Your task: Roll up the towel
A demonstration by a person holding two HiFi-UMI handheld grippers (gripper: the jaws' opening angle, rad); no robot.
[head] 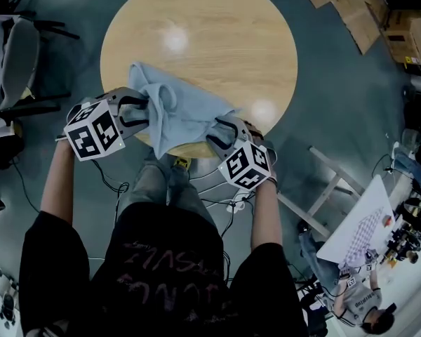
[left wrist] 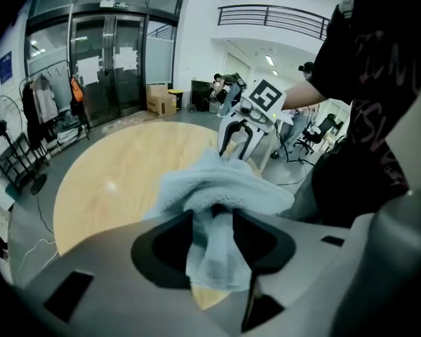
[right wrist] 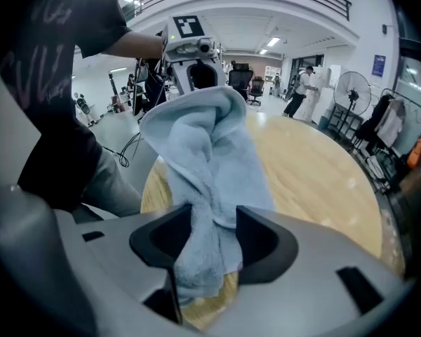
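A light blue towel point(head: 175, 111) lies bunched at the near edge of the round wooden table point(head: 210, 27), stretched between both grippers. My left gripper point(head: 137, 111) stands at its left end; in the left gripper view the towel point(left wrist: 221, 184) hangs loosely through the gap of the gripper point(left wrist: 214, 220), its jaws apart. My right gripper point(head: 226, 133) is at the towel's right end. In the right gripper view a twisted fold of towel point(right wrist: 210, 146) drops between the spread jaws of that gripper point(right wrist: 214, 227), with wood showing beside it.
The person's legs and black cables point(head: 217, 195) are below the table's near edge. A chair point(head: 17, 62) stands at the left and cardboard boxes point(head: 351, 5) at the top right. A white frame point(head: 330, 181) and a white table point(head: 361, 230) with a seated person are at the lower right.
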